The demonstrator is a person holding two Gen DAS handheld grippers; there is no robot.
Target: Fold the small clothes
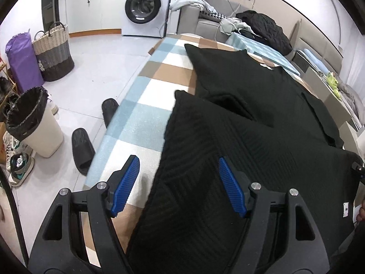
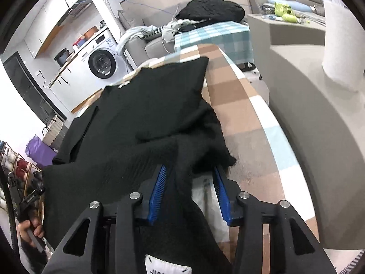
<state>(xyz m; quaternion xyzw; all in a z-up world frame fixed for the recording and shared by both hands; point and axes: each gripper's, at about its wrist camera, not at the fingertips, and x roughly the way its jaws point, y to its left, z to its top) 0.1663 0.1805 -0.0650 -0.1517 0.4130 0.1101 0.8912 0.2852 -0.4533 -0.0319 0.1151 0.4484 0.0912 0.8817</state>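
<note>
A black knitted garment lies spread on a checked blue, white and tan table cover, with its near part folded over the rest. My left gripper is open above the garment's left edge; the cloth runs between its blue pads, not pinched. In the right wrist view the same garment fills the middle. My right gripper is open, with a bunched fold of the black cloth lying between its blue pads. A white label shows near the bottom edge.
On the floor at left stand a woven basket, a purple bag, a white bin with a black liner, black slippers and shoes. A washing machine and a sofa with piled clothes are behind the table.
</note>
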